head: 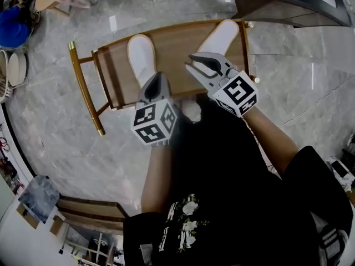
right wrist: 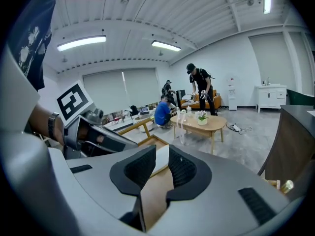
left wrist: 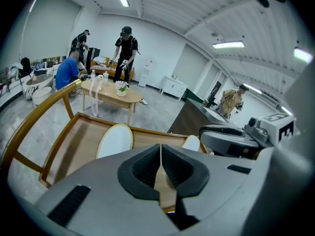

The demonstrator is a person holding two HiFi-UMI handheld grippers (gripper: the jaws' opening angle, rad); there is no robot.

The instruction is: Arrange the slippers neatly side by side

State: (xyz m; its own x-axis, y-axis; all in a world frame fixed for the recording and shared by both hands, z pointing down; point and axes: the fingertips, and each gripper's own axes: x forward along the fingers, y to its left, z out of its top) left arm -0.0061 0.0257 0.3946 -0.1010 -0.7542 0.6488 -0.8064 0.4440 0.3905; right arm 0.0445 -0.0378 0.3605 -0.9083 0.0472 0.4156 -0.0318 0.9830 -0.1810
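Observation:
Two white slippers lie on a low wooden rack [head: 119,87], toes pointing away from me. The left slipper [head: 141,51] [left wrist: 114,140] lies well apart from the right slipper [head: 221,37] [left wrist: 192,142], which angles toward the rack's far right corner. My left gripper [head: 157,83] [left wrist: 160,149] hovers just behind the left slipper's heel, jaws shut and empty. My right gripper [head: 206,61] [right wrist: 161,151] hovers behind the right slipper's heel. Its jaws stand a little apart with nothing gripped, and a white slipper [right wrist: 160,160] shows through the gap.
The rack has a gold-coloured frame [head: 83,82] and stands on a grey marble floor. A dark wooden cabinet [head: 277,4] is close behind its right end. Several people stand around a low wooden table [left wrist: 110,95] farther off. A second wooden rack [head: 89,209] lies behind me on the left.

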